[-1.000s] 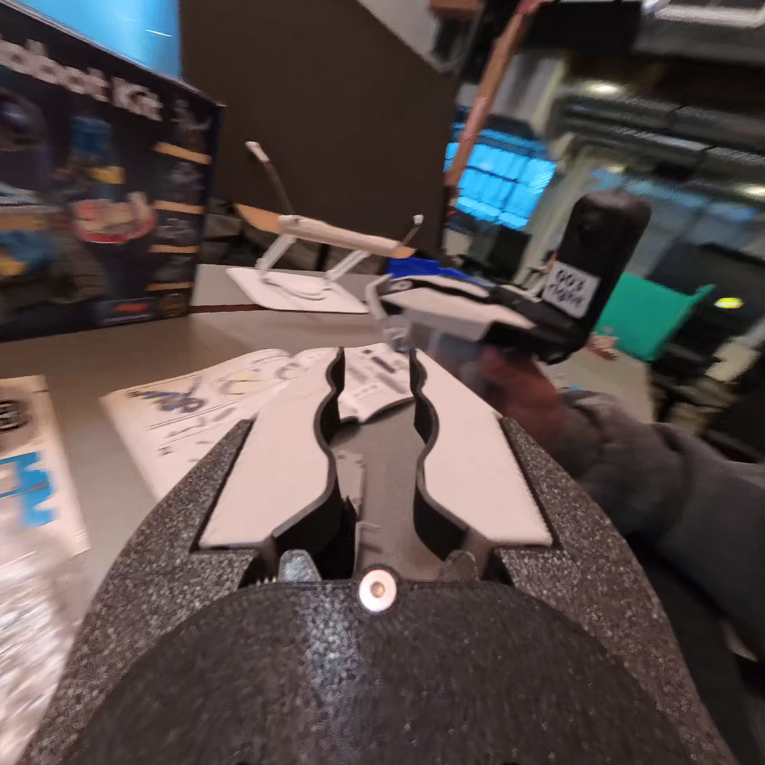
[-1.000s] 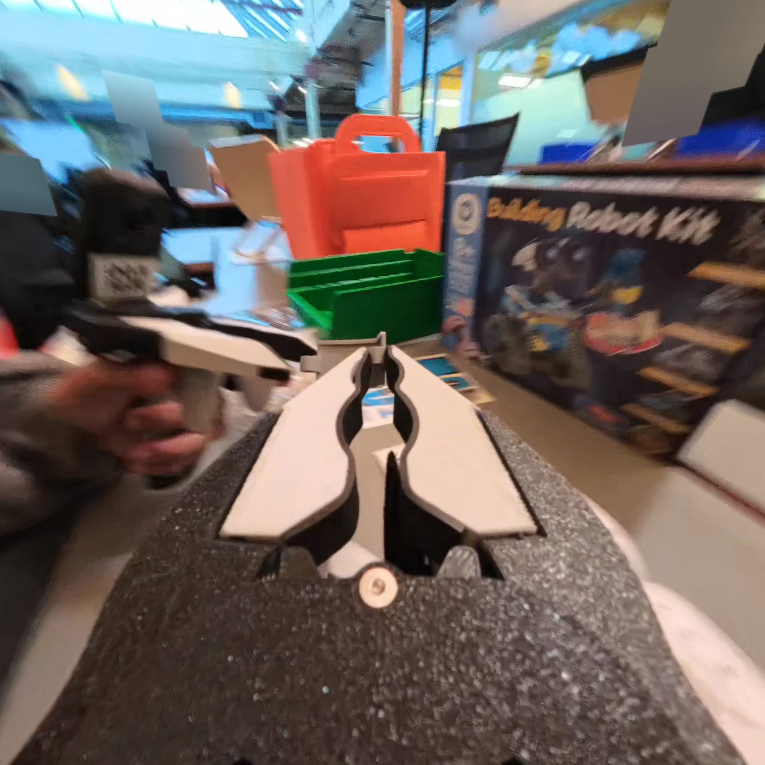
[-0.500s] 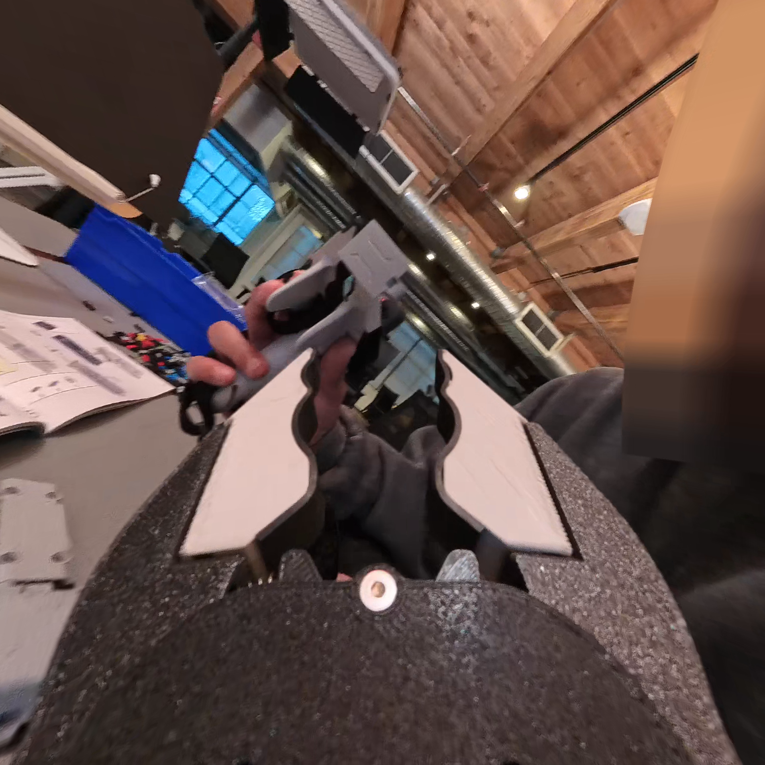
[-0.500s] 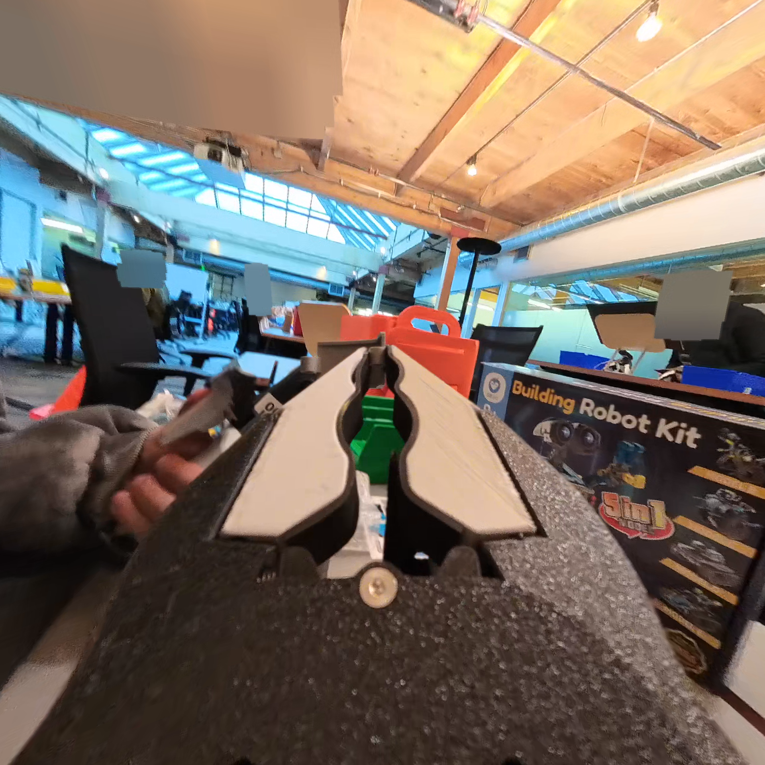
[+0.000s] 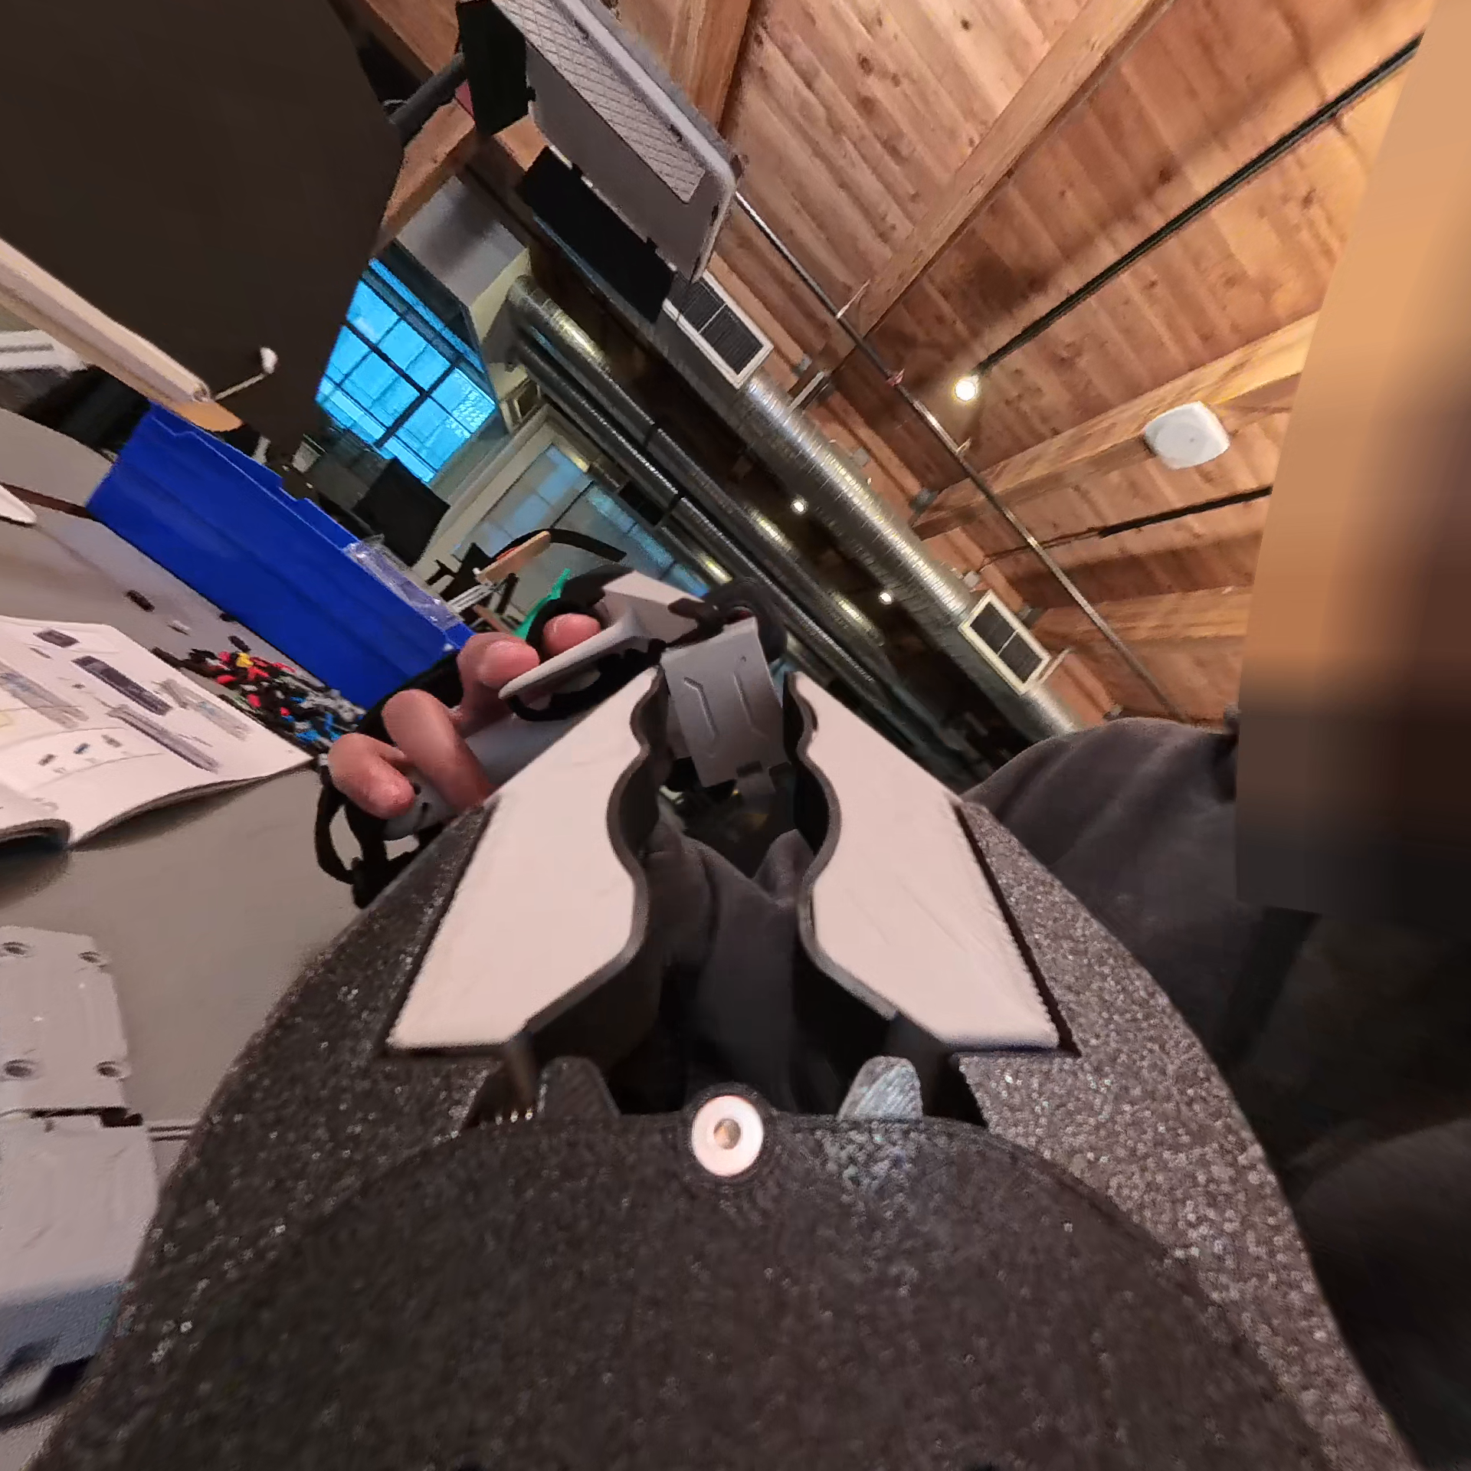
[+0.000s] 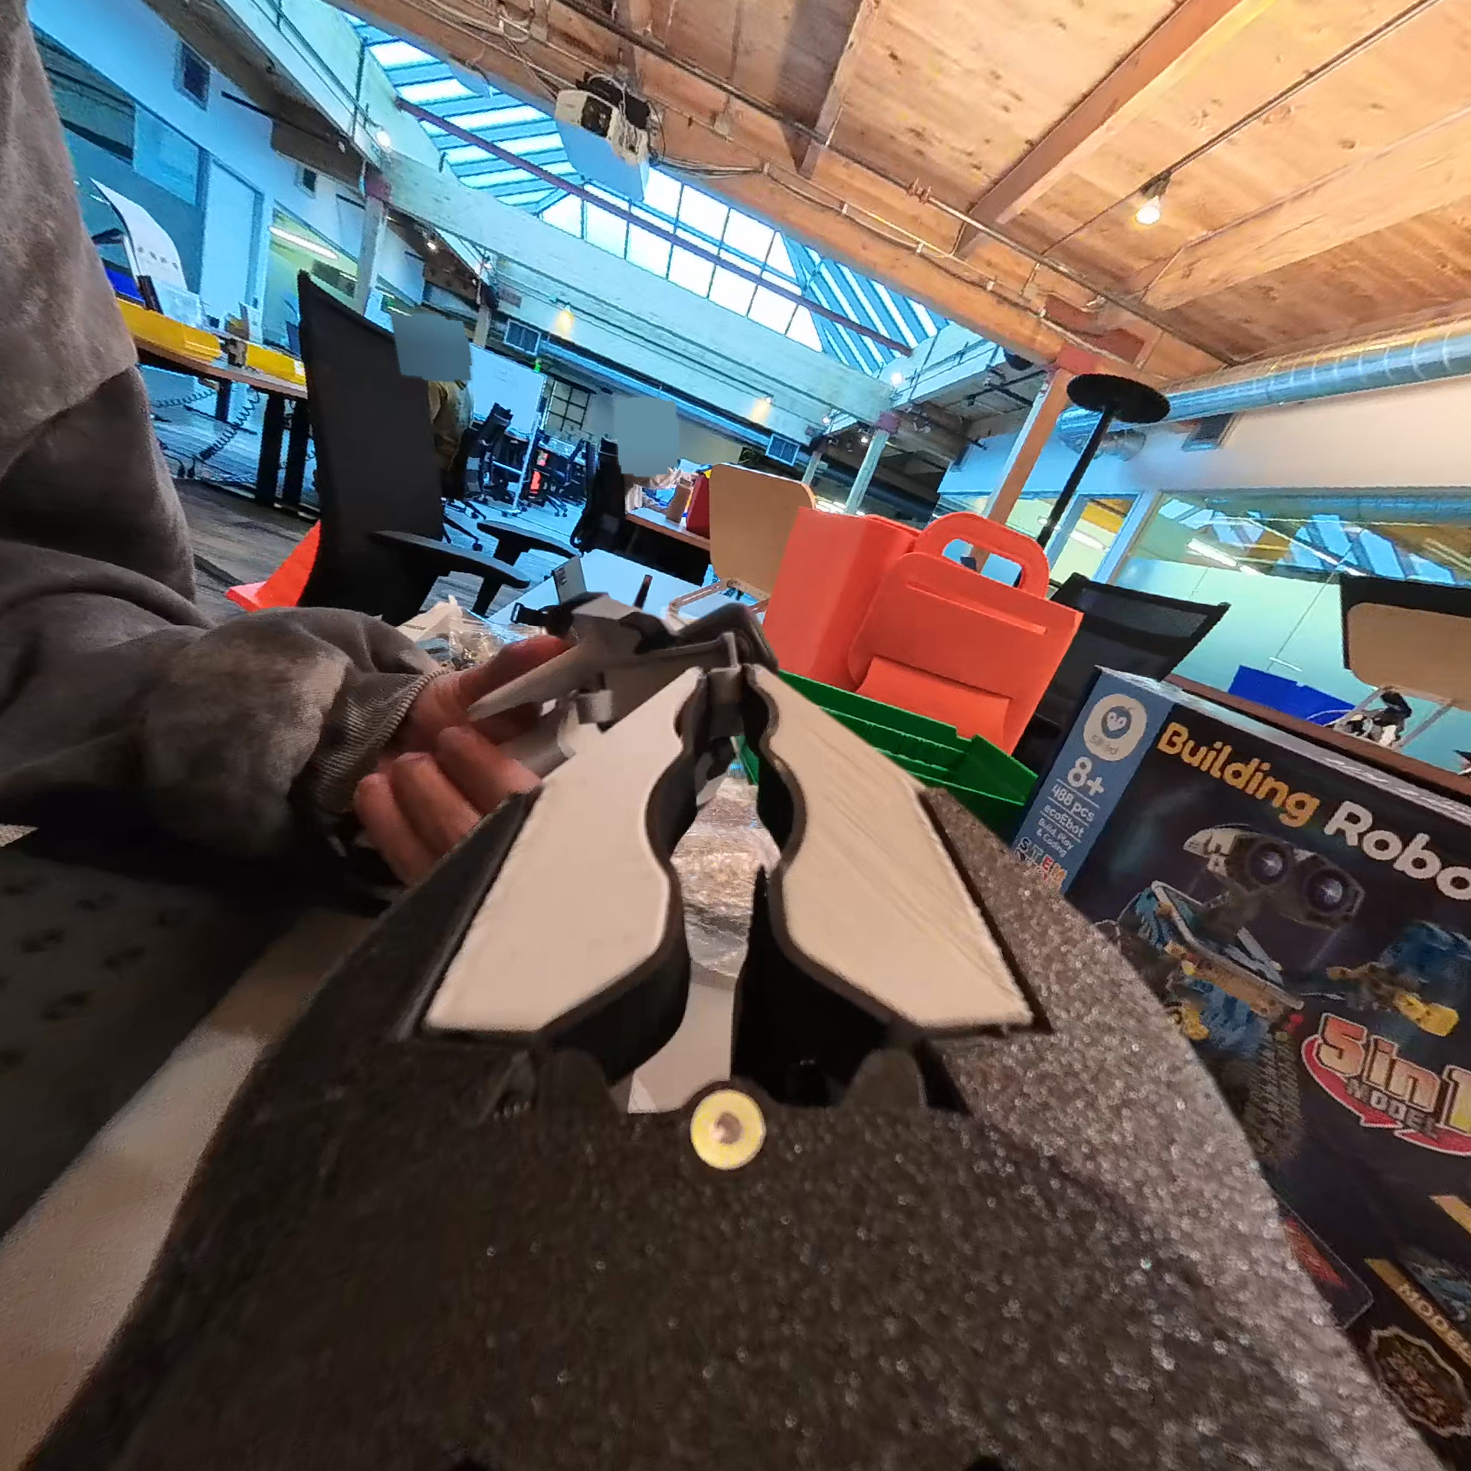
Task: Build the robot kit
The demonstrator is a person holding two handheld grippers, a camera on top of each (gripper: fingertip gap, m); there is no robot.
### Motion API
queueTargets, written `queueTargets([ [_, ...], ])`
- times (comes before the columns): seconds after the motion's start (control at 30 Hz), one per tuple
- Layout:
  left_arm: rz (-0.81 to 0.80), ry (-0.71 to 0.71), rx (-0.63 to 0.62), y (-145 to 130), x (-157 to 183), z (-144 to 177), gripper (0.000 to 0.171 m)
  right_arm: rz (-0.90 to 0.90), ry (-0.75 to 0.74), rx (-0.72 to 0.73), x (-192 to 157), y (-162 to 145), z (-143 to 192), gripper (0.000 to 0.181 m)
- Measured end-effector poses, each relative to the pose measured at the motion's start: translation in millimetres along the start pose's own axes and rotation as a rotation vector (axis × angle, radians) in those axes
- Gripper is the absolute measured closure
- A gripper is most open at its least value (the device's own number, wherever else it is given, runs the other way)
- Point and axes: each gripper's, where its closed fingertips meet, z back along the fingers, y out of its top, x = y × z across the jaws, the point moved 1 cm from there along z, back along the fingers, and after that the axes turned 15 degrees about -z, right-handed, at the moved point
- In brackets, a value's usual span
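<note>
My right gripper [image 6: 726, 676] is shut on a thin grey plastic plate [image 6: 721, 691], held up in the air edge-on to its camera. In the left wrist view the same plate [image 5: 716, 708] stands face-on between my left gripper's [image 5: 724, 688] fingertips, which press on its two side edges. The person's hand [image 5: 446, 716] holding the right gripper is just left of it. In the right wrist view the left gripper's fingers [image 6: 533, 686] reach in from the left, held by a hand [image 6: 446, 756] in a grey sleeve. Both grippers are tilted upward above the table.
A grey table [image 5: 199, 875] holds an open instruction booklet [image 5: 119, 716], small coloured parts [image 5: 263, 684], a blue bin [image 5: 239, 549] and flat grey parts [image 5: 48, 1035]. The right wrist view shows an orange case [image 6: 915, 621], a green tray [image 6: 915, 756], a dark kit box [image 6: 1273, 915] and a black chair [image 6: 374, 477]. The grippers are tip to tip, or close to it.
Both grippers tilted up from the table and came together. My left jaws opened wide, then narrowed onto the plate that the right gripper kept holding.
</note>
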Motion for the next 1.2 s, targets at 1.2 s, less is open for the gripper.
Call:
queueTargets([
  [1.2,-0.519,0.416,-0.241,-16,-40,2,0.135,-0.642,0.033,-0.269,26,-30,22,0.159],
])
